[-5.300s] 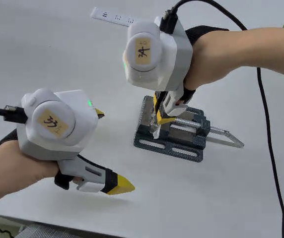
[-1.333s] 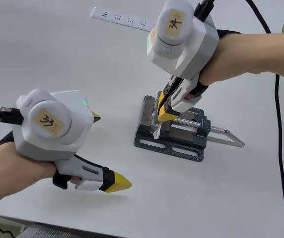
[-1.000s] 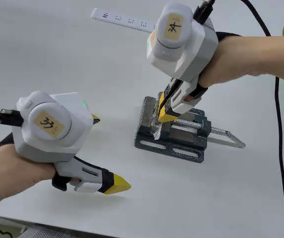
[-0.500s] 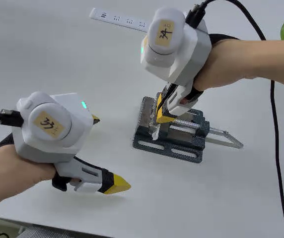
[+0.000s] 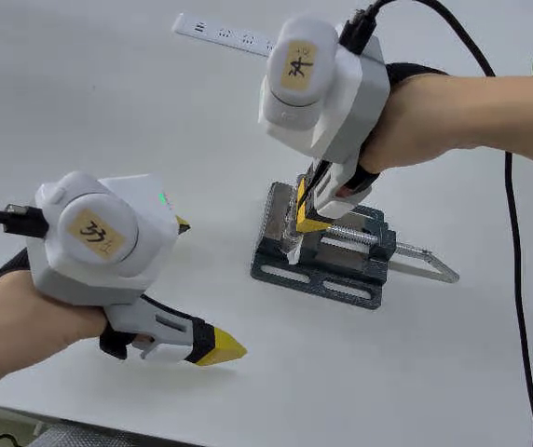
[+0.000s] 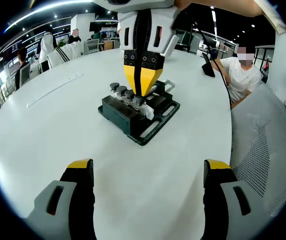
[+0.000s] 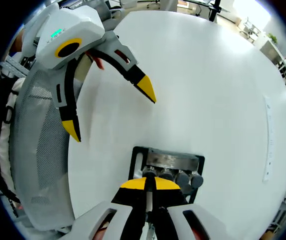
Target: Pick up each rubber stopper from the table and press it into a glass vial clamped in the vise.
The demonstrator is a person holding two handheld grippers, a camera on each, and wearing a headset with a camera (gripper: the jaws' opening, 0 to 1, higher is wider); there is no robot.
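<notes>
A dark vise (image 5: pixel 322 265) stands on the white table (image 5: pixel 108 112) and clamps a row of glass vials (image 6: pixel 128 95) capped with dark rubber stoppers (image 7: pixel 182 177). My right gripper (image 5: pixel 306 223) points down over the left end of the vise, jaws shut, its yellow tips (image 6: pixel 142 89) at the top of one vial in the row. What lies under the tips is hidden. In the right gripper view its closed tips (image 7: pixel 150 184) cover the nearest vial. My left gripper (image 5: pixel 201 287) hovers at the lower left, away from the vise, open and empty (image 6: pixel 148 167).
A white power strip (image 5: pixel 220 35) lies at the far edge. The vise's handle (image 5: pixel 425 265) sticks out to the right. A black cable (image 5: pixel 520 279) hangs down the right side. A mesh chair (image 6: pixel 263 150) stands beside the table, and people sit in the background.
The right gripper's body has tilted and drifted slightly left while its tips stayed over the vise's left end. The left gripper has hardly moved and stays open.
</notes>
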